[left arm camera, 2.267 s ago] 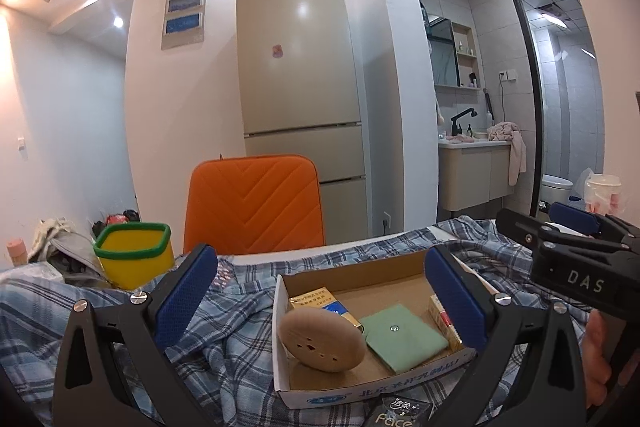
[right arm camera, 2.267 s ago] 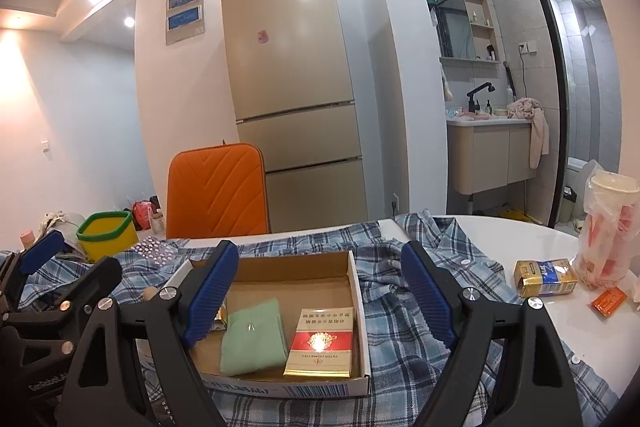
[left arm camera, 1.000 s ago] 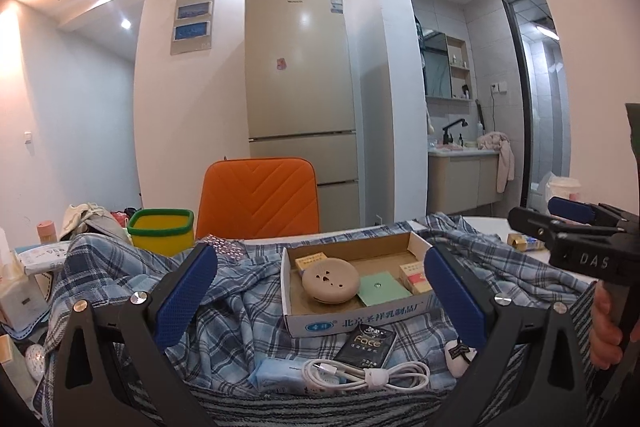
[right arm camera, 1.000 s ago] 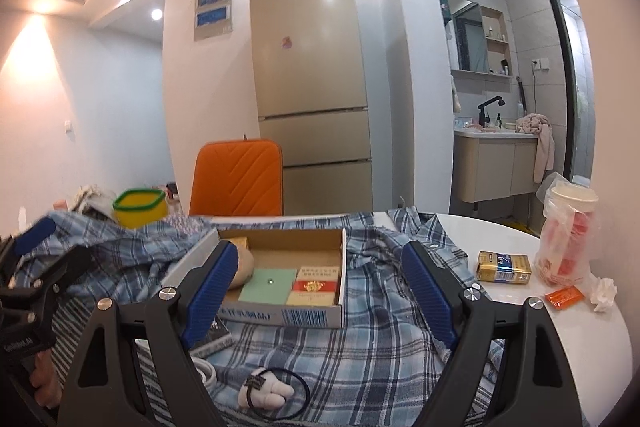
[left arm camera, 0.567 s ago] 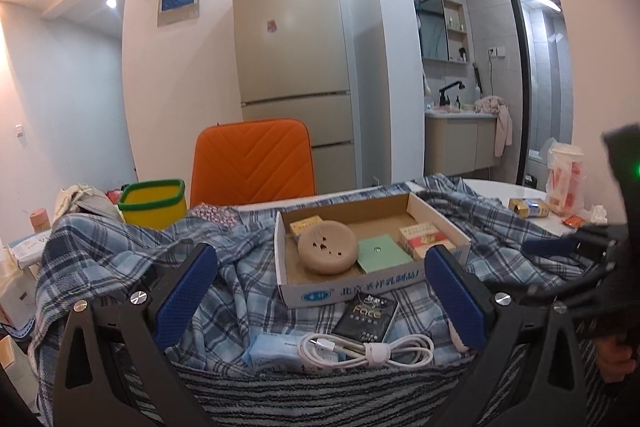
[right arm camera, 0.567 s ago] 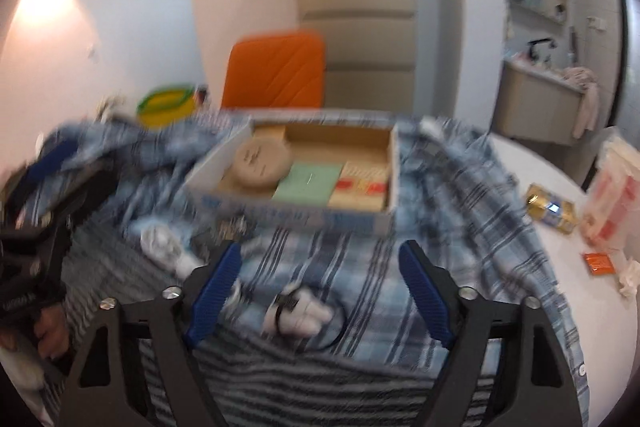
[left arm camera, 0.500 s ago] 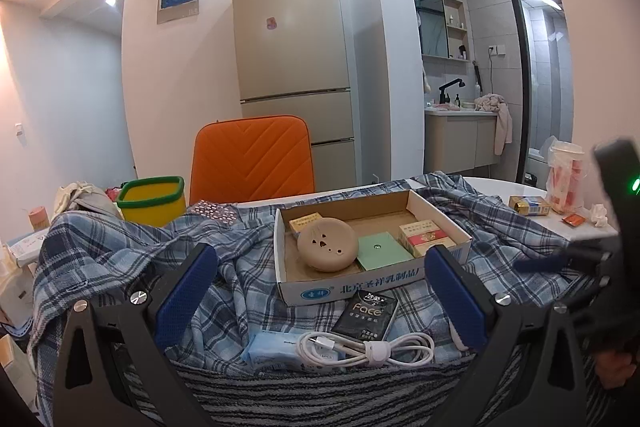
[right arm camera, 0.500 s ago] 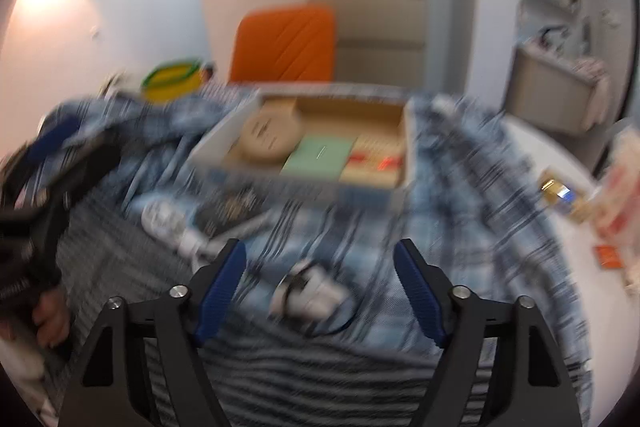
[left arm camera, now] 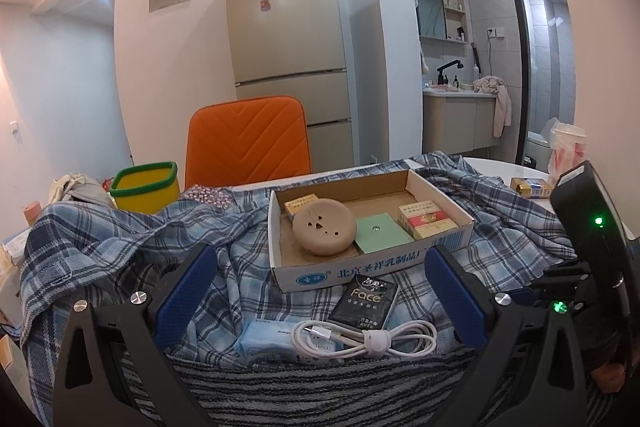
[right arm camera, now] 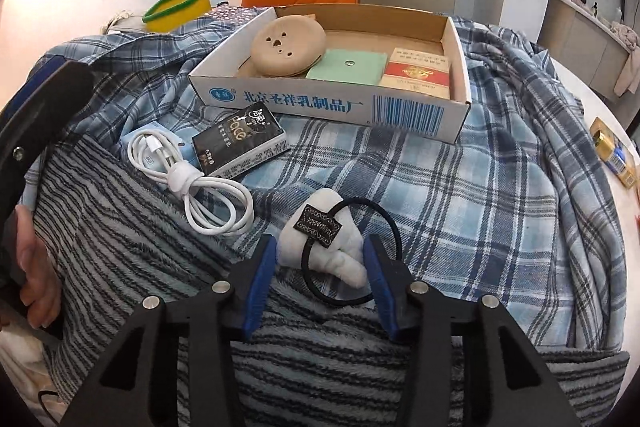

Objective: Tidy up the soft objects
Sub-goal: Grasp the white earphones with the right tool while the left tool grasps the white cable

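— What changed just now?

— A second ago my right tool (right arm camera: 320,263) was level, facing the shallow cardboard box (right arm camera: 336,107). I've since tipped it down and brought it low over the white plush hair tie with a black elastic loop (right arm camera: 328,243), which lies on the blue plaid shirt (right arm camera: 480,195) at the edge of the grey striped fleece blanket (right arm camera: 120,247), in front of the box. The fingers have narrowed and now flank the plush, just beside it; I can't tell whether they touch it.

— So the pick is starting?

— I judge so: the tie looks like the next soft item to collect, not yet lifted.

— And the left?

— My left tool (left arm camera: 320,291) hangs back, level, its fingers wide apart and holding nothing, looking over the white coiled cable (left arm camera: 360,343) toward the box.
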A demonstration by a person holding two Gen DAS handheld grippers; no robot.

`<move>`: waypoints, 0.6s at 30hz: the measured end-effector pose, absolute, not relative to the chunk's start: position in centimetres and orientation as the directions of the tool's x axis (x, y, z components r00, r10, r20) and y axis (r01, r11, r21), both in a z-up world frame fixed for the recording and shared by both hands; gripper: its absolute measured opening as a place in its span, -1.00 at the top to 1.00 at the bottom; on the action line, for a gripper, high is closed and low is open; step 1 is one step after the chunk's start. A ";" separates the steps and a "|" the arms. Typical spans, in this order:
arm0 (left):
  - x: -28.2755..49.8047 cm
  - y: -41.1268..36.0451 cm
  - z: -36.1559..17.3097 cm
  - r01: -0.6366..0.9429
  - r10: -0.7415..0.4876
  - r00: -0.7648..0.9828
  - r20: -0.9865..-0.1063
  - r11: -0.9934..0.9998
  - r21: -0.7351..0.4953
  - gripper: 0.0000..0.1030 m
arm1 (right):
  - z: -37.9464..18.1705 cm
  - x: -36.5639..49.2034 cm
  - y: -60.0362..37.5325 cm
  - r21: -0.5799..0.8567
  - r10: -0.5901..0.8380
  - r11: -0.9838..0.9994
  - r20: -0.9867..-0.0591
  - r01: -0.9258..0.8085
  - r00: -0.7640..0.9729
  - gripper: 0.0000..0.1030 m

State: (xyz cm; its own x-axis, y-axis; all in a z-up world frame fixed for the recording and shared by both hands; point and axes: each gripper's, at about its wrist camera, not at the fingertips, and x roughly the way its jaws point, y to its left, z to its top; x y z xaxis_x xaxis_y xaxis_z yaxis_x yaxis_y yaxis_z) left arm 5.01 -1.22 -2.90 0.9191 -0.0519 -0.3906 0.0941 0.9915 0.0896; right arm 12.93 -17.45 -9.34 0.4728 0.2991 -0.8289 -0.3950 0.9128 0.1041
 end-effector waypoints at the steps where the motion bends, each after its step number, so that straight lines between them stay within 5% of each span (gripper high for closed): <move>1: 5.2 -1.2 -3.0 0.094 -0.051 0.916 -0.399 0.992 0.088 -1.00 | -9.4 12.9 -17.5 0.103 0.299 0.913 -0.828 -0.395 0.474 0.12; 7: 6.2 -1.0 -3.6 0.097 -0.049 0.887 -0.459 0.992 0.082 -1.00 | -8.8 12.6 -17.5 0.114 0.324 0.906 -0.807 -0.408 0.494 0.46; 18: 7.9 -2.8 -6.1 0.203 -0.075 0.772 -0.632 0.970 0.133 -1.00 | -5.0 9.7 -17.8 0.088 0.407 0.881 -0.641 -0.465 0.650 0.56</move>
State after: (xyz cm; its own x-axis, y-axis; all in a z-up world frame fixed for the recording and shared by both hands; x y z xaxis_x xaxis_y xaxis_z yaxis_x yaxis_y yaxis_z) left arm 7.95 -2.85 -6.05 0.7716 -0.0750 -0.6317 0.2031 0.9701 0.1330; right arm 9.71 -17.79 -5.01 0.6500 0.4075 -0.6414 -0.4652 0.8808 0.0881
